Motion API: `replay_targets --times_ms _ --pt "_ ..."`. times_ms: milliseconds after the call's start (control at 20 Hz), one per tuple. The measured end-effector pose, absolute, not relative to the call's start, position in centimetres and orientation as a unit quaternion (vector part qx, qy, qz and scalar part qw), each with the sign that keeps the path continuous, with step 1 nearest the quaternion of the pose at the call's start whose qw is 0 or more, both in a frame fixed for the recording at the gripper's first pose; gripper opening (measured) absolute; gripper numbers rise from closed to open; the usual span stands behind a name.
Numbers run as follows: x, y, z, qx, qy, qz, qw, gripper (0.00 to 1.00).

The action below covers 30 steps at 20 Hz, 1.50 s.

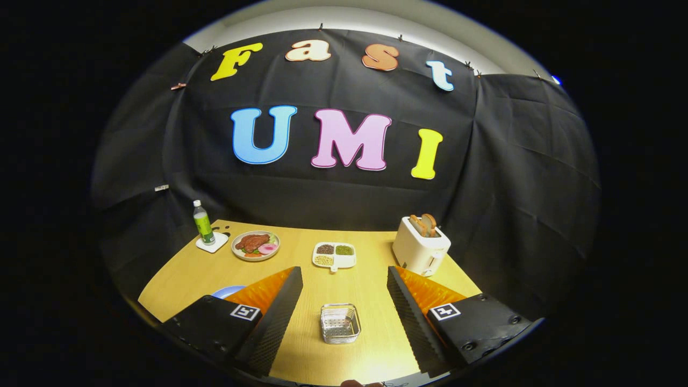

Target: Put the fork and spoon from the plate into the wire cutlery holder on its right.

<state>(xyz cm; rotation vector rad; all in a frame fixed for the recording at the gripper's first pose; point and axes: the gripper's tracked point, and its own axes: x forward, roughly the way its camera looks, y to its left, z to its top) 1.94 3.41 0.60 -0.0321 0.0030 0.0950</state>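
The wire cutlery holder (pixel 339 323) is a small silver mesh basket standing on the wooden table (pixel 365 279), between my two fingers and a little below their tips. My gripper (pixel 344 270) is open, with nothing between the wide-spread fingers. A sliver of a blue plate (pixel 228 291) peeks out from behind the left finger (pixel 274 312); most of it is hidden, and I cannot make out the fork or spoon on it.
Beyond the fingers stand a white toaster (pixel 420 248) with bread slices at the right, a divided white dish (pixel 334 255) of grains in the middle, a plate of food (pixel 255 245) and a green bottle (pixel 203 222) on a coaster at the far left.
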Motion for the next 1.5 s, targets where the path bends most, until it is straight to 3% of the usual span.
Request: replay_targets --times_ms 750,1100,1500 --pt "5.9 13.1 -1.5 -0.023 0.044 0.155 0.987 0.98" --pt "6.2 20.6 -11.2 -0.070 0.184 0.244 0.950 0.99" --pt "7.1 24.0 -21.6 -0.114 0.313 0.254 0.908 0.97"
